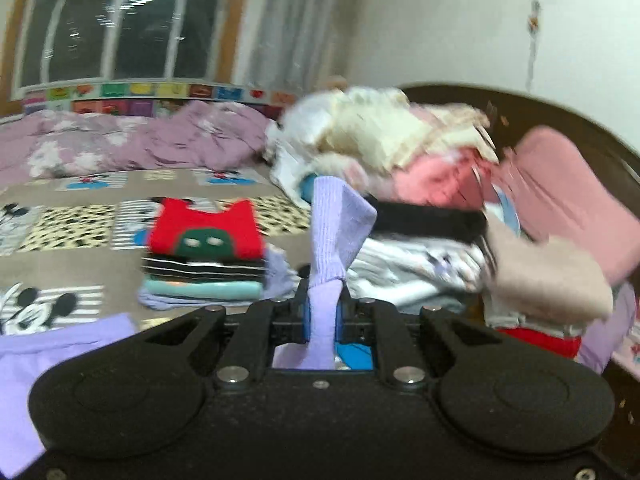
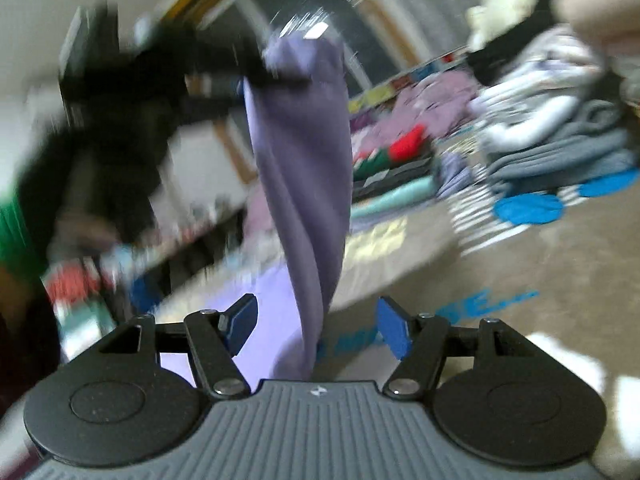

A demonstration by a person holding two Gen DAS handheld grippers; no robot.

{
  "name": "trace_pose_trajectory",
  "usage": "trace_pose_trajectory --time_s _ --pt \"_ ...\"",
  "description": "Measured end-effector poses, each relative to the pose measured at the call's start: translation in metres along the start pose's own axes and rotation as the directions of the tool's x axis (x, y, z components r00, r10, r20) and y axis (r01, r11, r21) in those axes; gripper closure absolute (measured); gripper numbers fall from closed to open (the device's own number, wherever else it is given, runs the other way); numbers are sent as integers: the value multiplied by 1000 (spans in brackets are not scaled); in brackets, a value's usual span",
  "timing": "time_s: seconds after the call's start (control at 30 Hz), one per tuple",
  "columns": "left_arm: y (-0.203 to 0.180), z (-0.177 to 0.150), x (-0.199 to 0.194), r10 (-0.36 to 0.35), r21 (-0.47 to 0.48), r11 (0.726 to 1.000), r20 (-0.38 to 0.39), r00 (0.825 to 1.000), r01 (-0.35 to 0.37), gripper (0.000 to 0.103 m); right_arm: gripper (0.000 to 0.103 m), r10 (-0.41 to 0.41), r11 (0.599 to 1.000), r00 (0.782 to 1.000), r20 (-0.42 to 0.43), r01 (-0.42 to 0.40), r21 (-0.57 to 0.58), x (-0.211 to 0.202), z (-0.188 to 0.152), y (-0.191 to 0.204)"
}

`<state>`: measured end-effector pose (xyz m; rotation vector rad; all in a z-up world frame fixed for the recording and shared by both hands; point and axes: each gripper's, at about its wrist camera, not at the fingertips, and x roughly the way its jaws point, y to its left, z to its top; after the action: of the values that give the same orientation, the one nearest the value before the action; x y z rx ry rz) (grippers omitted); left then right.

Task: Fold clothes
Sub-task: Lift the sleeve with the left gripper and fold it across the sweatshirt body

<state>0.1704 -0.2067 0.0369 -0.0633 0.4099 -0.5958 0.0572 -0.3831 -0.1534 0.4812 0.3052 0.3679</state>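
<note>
Left tongs [image 1: 322, 312] clamp ribbed lilac knit garment [image 1: 334, 232]; right tongs [image 2: 316, 330] stand apart below its hanging, apparently twisted length.

A: Left wrist view. Folded stack [image 1: 204, 256] on the bed [image 1: 80, 272], left of centre. Rumpled blanket [image 1: 132, 144] behind it, along the window [image 1: 116, 28].

B: And right of the stack?

A: Loose heap of clothes [image 1: 400, 168], piled before the headboard [image 1: 560, 120]. A garment [image 1: 332, 240] rises between stack and heap, pinched in the left tongs [image 1: 323, 312].

B: Right wrist view?

A: Same garment [image 2: 300, 160] hangs from the left tongs [image 2: 256, 76], down between the spread fingers of the right tongs [image 2: 316, 330]. Stack [image 2: 392, 168] behind it, heap [image 2: 552, 112] right.
</note>
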Motion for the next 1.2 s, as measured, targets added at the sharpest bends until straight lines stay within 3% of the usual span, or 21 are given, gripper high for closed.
trace_pose_trajectory --time_s 0.27,0.5,0.63,0.8,1.2 --pt "67 -4 -63 37 -183 983 66 997 -24 94 37 -11 976 989 -146 -21 -215 35 -32 52" --pt "113 -21 -117 90 -311 949 109 990 -52 95 41 -91 921 964 -250 -15 -390 55 -65 101" --pt "134 -32 -145 99 -371 928 137 986 -41 95 44 -141 902 955 -260 15 -432 60 -73 108" --pt "168 -52 -178 130 -473 880 173 976 -33 95 47 -163 882 956 -242 32 -469 56 -78 114" --pt "252 -111 -214 225 -629 773 147 963 -84 95 55 -212 792 955 -207 44 -609 52 -92 139"
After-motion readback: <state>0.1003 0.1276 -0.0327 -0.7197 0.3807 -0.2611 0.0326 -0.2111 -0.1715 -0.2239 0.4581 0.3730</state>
